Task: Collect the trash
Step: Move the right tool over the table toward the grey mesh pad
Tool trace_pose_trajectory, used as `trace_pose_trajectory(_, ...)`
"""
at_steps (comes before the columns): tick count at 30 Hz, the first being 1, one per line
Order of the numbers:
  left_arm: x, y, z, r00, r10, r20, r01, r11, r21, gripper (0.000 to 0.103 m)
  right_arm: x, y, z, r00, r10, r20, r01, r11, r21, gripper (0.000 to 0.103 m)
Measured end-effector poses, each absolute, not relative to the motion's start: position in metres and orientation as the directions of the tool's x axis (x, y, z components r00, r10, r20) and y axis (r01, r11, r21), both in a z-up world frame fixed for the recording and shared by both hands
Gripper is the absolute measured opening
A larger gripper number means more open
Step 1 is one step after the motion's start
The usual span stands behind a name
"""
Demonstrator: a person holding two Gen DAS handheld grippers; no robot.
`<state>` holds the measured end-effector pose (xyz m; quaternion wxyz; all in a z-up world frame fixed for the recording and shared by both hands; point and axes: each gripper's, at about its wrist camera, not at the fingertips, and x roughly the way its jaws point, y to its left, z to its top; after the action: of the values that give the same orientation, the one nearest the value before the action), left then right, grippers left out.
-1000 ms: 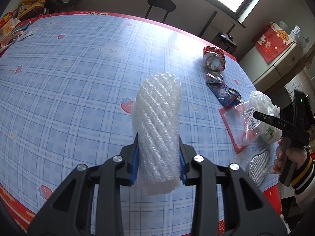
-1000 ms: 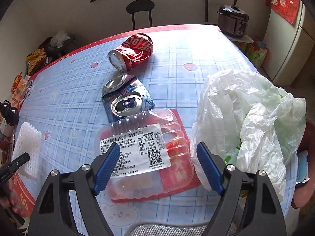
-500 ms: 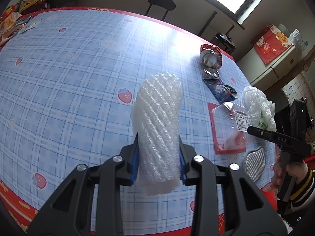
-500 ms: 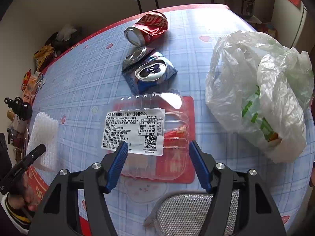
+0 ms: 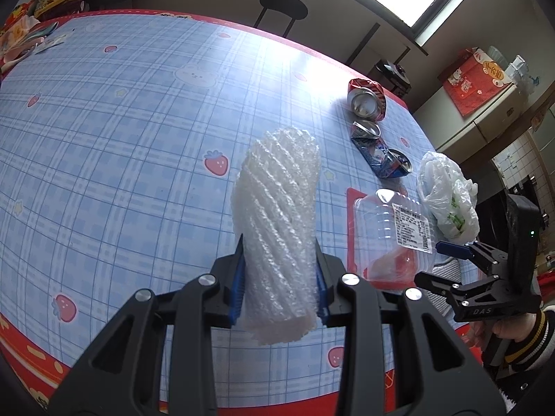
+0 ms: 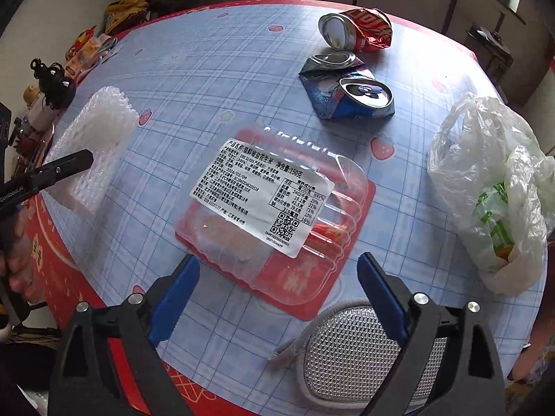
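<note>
White ribbed foam sleeve [image 5: 277, 222] clamped in left gripper [image 5: 279, 289]; right gripper [image 6: 277, 291] spread wide above clear labelled tray [image 6: 277, 215], crushed cans [image 6: 350, 93] beyond, plastic bag [image 6: 492, 187] right of it.

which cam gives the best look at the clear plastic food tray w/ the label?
Right wrist. The clear plastic food tray lies centred just ahead of the open right gripper, seen from above, label readable. In the left wrist view the tray is small, off to the right, seen obliquely, its near edge cut off by the left gripper holding the foam netting.
</note>
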<state>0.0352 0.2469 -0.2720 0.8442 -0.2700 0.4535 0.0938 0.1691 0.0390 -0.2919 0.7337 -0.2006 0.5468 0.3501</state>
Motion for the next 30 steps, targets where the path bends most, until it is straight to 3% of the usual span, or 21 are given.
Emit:
trace_pose_trajectory(11,0.014,0.260,-0.272,0.580,-0.075,-0.811,-0.436,0.812,-0.387,0.035,0.156,0.087,-0.284,0.263,0.222,-0.939,-0.897,0.415,-0.153,0.097)
trace_pose_trajectory(20,0.005,0.265,-0.270,0.589,-0.069,-0.805,-0.450,0.800,-0.398,0.035,0.173,0.120,-0.295,0.166,0.159,-0.973,-0.978,0.156,-0.141,0.098)
trace_pose_trajectory(30,-0.008,0.271,-0.272,0.588,-0.055,-0.807,-0.479,0.780,-0.402,0.035,0.210,0.145,-0.300,0.128,0.189,-0.973,-0.979,0.182,-0.094,0.099)
